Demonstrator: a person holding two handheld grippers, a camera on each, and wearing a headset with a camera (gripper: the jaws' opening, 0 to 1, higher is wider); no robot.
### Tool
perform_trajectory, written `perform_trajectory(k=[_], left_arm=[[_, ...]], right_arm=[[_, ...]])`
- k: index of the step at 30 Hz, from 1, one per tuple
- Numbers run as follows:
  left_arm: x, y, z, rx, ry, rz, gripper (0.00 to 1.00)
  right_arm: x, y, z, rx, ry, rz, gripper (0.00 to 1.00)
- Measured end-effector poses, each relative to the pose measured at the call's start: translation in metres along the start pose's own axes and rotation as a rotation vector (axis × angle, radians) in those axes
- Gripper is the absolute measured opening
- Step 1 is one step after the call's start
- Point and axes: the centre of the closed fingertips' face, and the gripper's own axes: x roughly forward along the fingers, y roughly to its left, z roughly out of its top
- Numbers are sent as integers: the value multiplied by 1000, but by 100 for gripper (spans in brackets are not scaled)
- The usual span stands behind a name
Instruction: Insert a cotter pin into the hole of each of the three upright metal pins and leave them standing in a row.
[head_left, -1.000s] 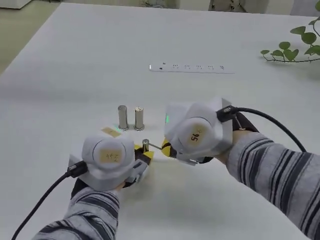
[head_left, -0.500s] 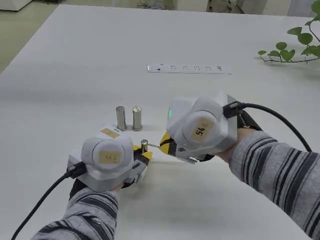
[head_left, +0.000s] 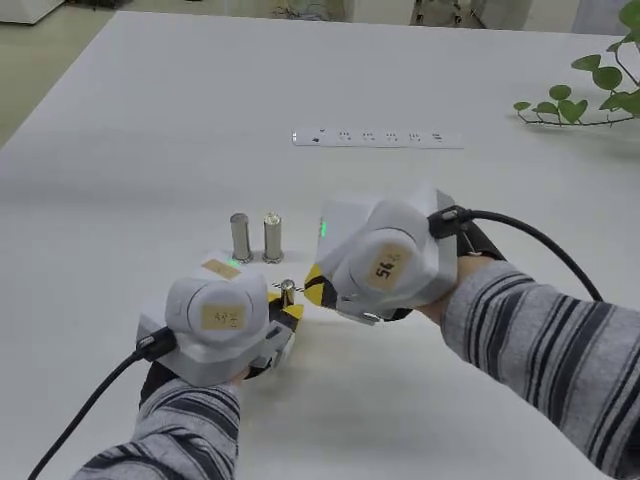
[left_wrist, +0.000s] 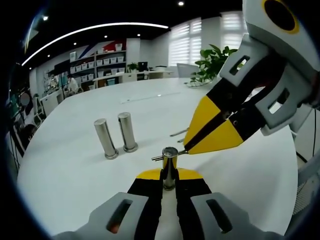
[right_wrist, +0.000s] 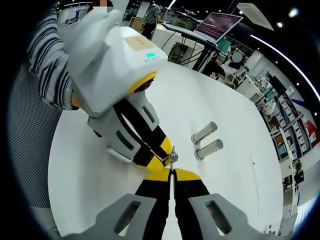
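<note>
Head view hides both pairs of fingers under the white gripper bodies, and the spot where the parts meet is too small to read there. Left gripper view is clearer. The left gripper (left_wrist: 169, 176) has its fingers closed on an upright pin (left_wrist: 169, 159), whose base is hidden between them. The right gripper (right_wrist: 172, 172) pinches a thin cotter pin (left_wrist: 157, 158) tight. It crosses the pin just under the cap, and its tip shows on the far side; how deep it sits in the hole I cannot tell.

A second pin (left_wrist: 105, 138) and a third pin (left_wrist: 127, 131) stand upright just beside each other, beyond the left fingers. A loose cotter pin (left_wrist: 178, 132) lies on the tabletop (left_wrist: 75, 170) near them. Farther out lie a power strip (head_left: 378, 138) and a plant (head_left: 590, 95), cut off by the frame.
</note>
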Motion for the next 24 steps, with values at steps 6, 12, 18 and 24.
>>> perform_trajectory(k=[6, 12, 18, 24], left_arm=[[0, 0, 0, -7, -1, 10, 5], [0, 0, 0, -15, -3, 14, 5], [0, 0, 0, -18, -2, 20, 5], [0, 0, 0, -23, -2, 24, 5]], right_arm=[[2, 0, 4, 14, -11, -5, 0], [3, -2, 9, 53, -27, -7, 0], [2, -4, 9, 63, -29, -17, 0], [-3, -5, 6, 115, -38, -13, 0]])
